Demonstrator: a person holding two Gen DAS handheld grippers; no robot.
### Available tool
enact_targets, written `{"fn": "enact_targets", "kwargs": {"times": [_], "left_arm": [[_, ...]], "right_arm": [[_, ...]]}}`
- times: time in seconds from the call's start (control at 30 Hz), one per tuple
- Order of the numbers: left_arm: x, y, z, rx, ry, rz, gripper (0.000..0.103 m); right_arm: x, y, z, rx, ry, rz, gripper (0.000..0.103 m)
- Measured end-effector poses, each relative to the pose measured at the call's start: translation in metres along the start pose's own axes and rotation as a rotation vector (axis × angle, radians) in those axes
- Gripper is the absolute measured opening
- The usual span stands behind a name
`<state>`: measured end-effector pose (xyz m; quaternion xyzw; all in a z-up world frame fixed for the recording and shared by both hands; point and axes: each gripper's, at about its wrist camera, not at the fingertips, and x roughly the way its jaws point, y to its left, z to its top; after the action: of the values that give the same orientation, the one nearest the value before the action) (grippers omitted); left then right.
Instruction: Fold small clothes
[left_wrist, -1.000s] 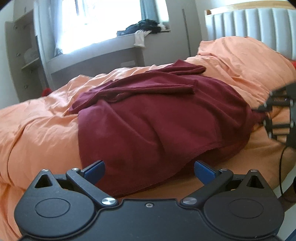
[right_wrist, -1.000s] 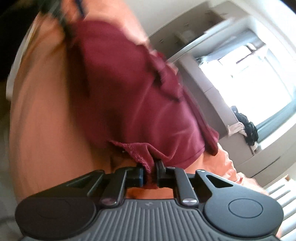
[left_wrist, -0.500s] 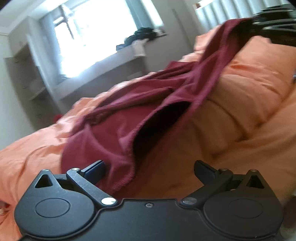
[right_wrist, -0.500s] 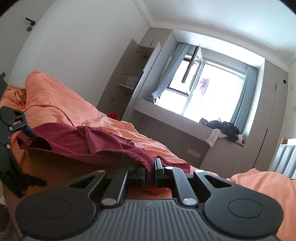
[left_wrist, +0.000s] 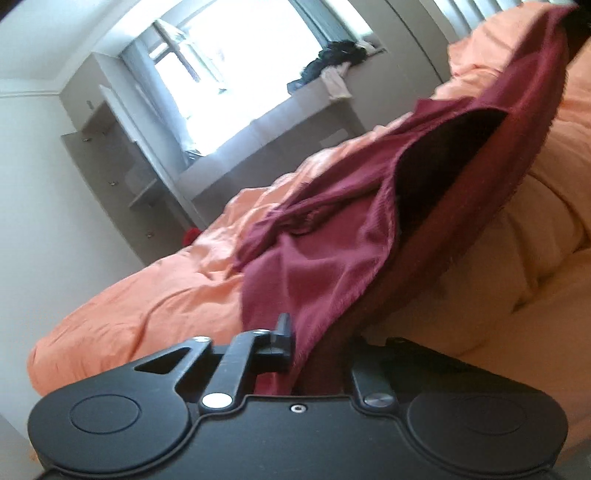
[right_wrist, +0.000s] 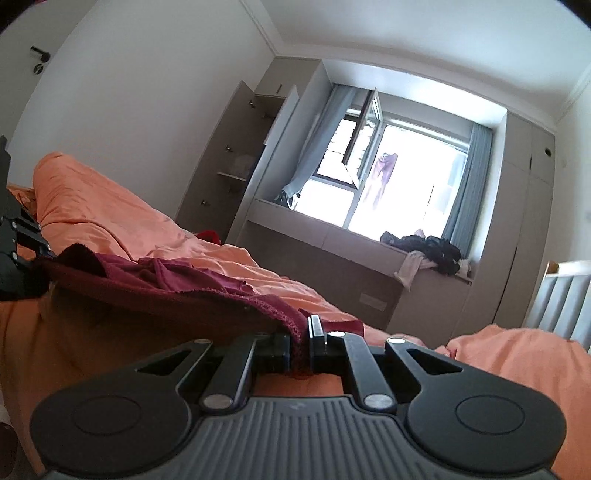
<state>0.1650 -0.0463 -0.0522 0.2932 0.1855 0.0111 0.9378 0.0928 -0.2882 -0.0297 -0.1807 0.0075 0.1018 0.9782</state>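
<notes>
Jaws of our left gripper (left_wrist: 314, 343) have just snapped closed on the maroon garment's (left_wrist: 325, 236) hem at six o'clock; our right gripper (right_wrist: 306, 339) stays clenched on its other corner, lifted higher above the orange bedding (left_wrist: 147, 295).

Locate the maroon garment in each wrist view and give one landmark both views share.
Left wrist: maroon garment runs from bottom centre, clamped in the left gripper, up to the top right corner.
Right wrist: garment lies left of centre, its hem clamped in the right gripper.
Shared landmark: dark clothes pile on the window ledge.
</notes>
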Motion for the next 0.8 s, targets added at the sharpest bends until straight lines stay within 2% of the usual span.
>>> {"fn": "enact_targets", "kwargs": {"times": [0.17,0.33,0.57,0.8], "left_arm": [[-0.020,0.012,0.010,-0.060,-0.083,0.052,0.003],[-0.051,0.022,0.025,-0.129,-0.171,0.072,0.003],[-0.116,0.029,0.030,-0.111,-0.272,0.045,0.003],[-0.178,0.047,0.030,-0.112,-0.340,0.006,0.003]], "right_arm": [[-0.009,-0.001,-0.001,0.019,-0.002,-0.022,0.008],[-0.029,-0.008,0.001,0.075,-0.060,-0.085,0.007],[-0.084,-0.011,0.008,0.114,-0.147,-0.185,0.007],[-0.146,-0.008,0.026,0.127,-0.210,-0.235,0.007]]}}
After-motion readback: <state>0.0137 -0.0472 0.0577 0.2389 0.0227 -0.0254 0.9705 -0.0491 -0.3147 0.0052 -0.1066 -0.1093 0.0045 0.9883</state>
